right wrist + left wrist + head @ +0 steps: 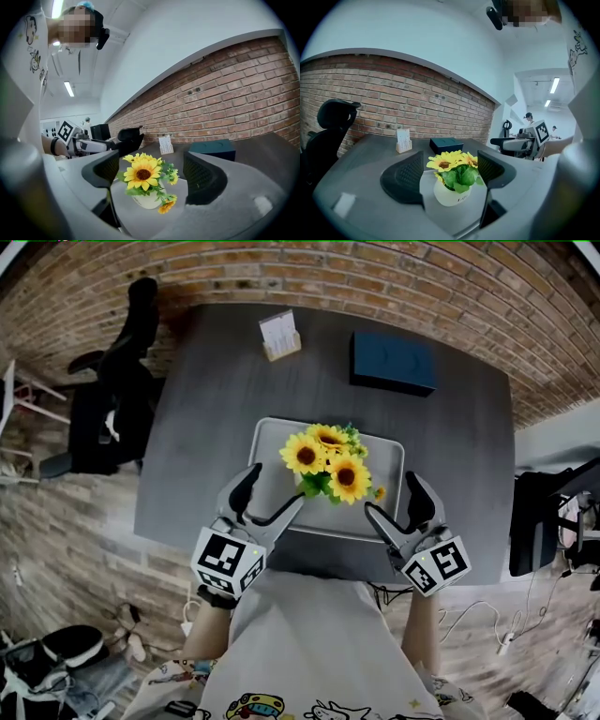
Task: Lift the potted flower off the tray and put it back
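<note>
A potted flower (pixel 328 465), yellow sunflowers in a small white pot, stands upright on the grey tray (pixel 267 442) at the middle of the dark table. My left gripper (pixel 275 488) is at the tray's near left corner, open, with its fingers aimed at the pot. My right gripper (pixel 389 493) is at the near right corner, also open. In the left gripper view the pot (pixel 451 193) stands on the tray (pixel 440 218) beyond the wide jaws of the left gripper (pixel 450 173), untouched. The right gripper view shows the flower (pixel 143 174) ahead of the right gripper (pixel 152 172), with clear gaps on both sides.
A dark blue box (pixel 392 362) and a small card holder (pixel 279 336) sit at the table's far side. A black office chair (pixel 117 390) stands to the left, another chair (pixel 539 521) to the right. A brick wall runs behind the table (pixel 206 427).
</note>
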The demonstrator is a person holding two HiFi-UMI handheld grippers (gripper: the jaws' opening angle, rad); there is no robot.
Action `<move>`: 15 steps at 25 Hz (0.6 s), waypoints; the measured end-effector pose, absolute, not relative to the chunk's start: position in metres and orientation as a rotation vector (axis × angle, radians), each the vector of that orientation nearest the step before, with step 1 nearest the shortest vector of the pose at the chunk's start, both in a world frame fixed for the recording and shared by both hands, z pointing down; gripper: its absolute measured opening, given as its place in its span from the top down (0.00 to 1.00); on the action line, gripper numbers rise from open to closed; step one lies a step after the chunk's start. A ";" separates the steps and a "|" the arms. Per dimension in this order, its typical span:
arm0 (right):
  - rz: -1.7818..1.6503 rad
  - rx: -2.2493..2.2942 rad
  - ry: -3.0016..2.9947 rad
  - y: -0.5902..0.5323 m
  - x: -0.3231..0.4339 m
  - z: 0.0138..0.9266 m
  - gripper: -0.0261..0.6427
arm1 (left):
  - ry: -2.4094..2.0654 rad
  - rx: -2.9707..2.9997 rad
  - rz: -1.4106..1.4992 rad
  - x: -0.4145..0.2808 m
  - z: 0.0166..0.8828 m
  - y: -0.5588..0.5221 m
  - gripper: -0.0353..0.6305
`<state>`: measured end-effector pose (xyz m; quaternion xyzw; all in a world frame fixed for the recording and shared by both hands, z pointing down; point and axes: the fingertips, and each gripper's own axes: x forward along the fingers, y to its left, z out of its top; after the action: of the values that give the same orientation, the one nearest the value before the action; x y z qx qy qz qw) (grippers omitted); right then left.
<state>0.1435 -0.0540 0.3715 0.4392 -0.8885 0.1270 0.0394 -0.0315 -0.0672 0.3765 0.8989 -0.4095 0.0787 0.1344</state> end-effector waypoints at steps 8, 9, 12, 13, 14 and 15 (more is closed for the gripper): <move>0.369 1.281 -2.725 -0.056 0.130 0.380 0.31 | -1.121 2.612 0.263 -0.027 0.393 -0.068 0.38; 0.371 1.274 -2.724 -0.056 0.129 0.382 0.31 | -1.110 2.614 0.267 -0.027 0.395 -0.068 0.37; 0.376 1.247 -2.716 -0.055 0.124 0.391 0.30 | -1.074 2.620 0.287 -0.023 0.404 -0.066 0.36; 0.378 1.236 -2.712 -0.054 0.122 0.395 0.30 | -1.060 2.622 0.295 -0.022 0.408 -0.065 0.36; 0.381 1.224 -2.708 -0.054 0.120 0.399 0.30 | -1.047 2.623 0.302 -0.022 0.411 -0.065 0.36; 0.385 1.212 -2.704 -0.054 0.118 0.403 0.30 | -1.035 2.625 0.309 -0.021 0.415 -0.065 0.35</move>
<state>0.1177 -0.0541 0.4031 0.4045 -0.9022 0.1286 0.0767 -0.0207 -0.0646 0.4148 0.9142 -0.3605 0.1077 0.1508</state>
